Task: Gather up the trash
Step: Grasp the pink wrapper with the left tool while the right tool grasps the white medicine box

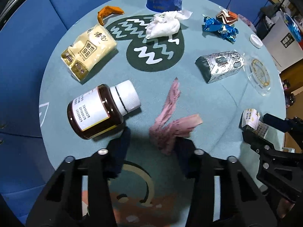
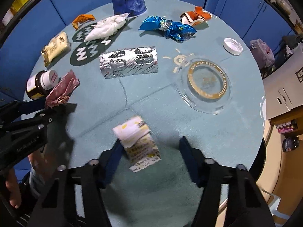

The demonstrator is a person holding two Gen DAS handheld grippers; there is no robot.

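A crumpled pink wrapper (image 1: 170,121) lies on the round teal tablecloth (image 1: 208,102). My left gripper (image 1: 151,141) points down over its near end. Its right finger touches the wrapper, its left finger stands apart, so the jaws are open. A folded white-and-yellow paper packet (image 2: 138,141) lies between the fingers of my right gripper (image 2: 151,143). The packet rests against the left finger, a gap shows at the right one, and the jaws are open. In the right wrist view the left gripper (image 2: 47,104) sits at the pink wrapper (image 2: 62,89).
Other litter lies around: a brown pill bottle (image 1: 100,111), a yellow pouch (image 1: 88,51), an orange wrapper (image 1: 108,13), white tissue (image 1: 164,24), a blue foil wrapper (image 2: 168,28), a blister pack (image 2: 128,61). A blue tub (image 2: 128,2) stands at the back. A glass ashtray (image 2: 206,83) sits right.
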